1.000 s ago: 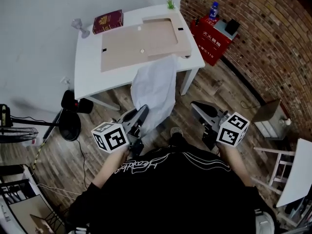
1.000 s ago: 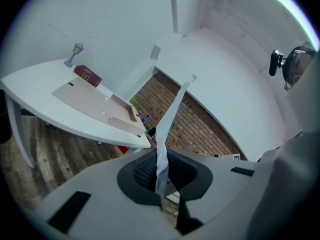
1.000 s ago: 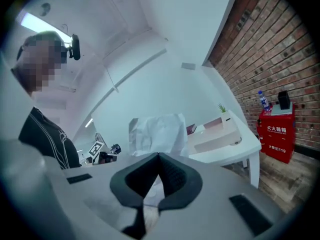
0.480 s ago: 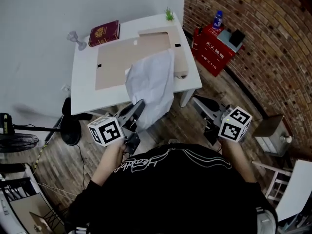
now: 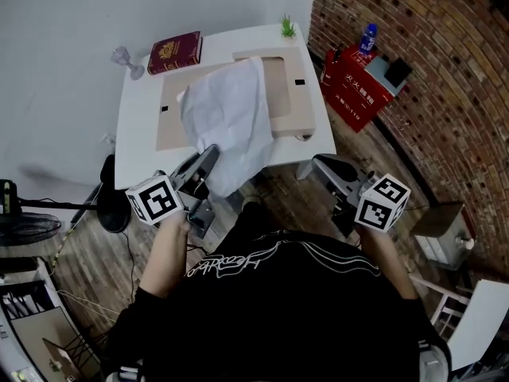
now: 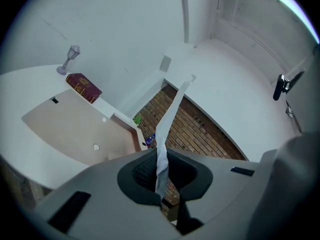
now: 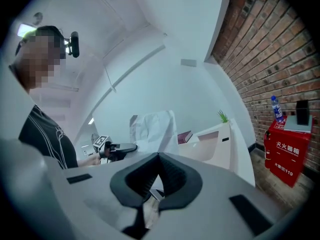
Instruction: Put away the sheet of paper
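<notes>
Jaws of the right gripper [image 5: 320,165] meet on nothing. The left gripper [image 5: 210,153] pinches the thin, crumpled white sheet of paper [image 5: 227,114], holding it up over the white rectangular table [image 5: 135,142] with its flat tan board [image 5: 284,94].

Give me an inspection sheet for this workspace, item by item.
Surface: white table, tan mat on it.
Job's things: sheet of paper, held up by one edge.
Clutter: red book, goblet, small plant at the far edge.
Grippers: left gripper shut on the sheet of paper; right gripper shut, empty.
Cables: black cable on the floor.
Surroundings: brick wall, red box, bottle on it, wooden floor.
</notes>
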